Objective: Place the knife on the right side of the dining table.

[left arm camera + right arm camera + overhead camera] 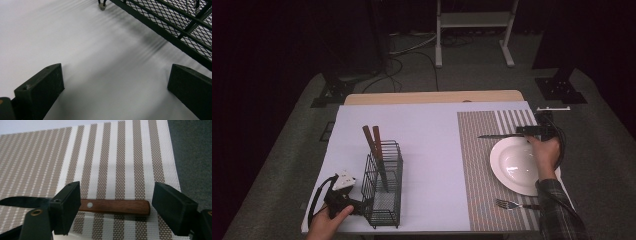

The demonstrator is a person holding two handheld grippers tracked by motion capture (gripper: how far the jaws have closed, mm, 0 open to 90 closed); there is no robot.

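- The right tool [529, 131] sits at the far right of the desk [422, 130], over the striped placemat [479, 165]. Its jaws stand wide apart, gripping nothing.
- A wooden-handled knife [115, 206] lies flat on the placemat between those jaws, just beyond the far rim of the white plate [518, 165].
- A fork [512, 204] lies on the placemat at the near edge, just before the plate.
- The left tool [343, 200] rests at the near left corner, jaws spread wide and empty, beside the black wire caddy [383, 186].
- Two wooden handles [373, 141] rise from the caddy.
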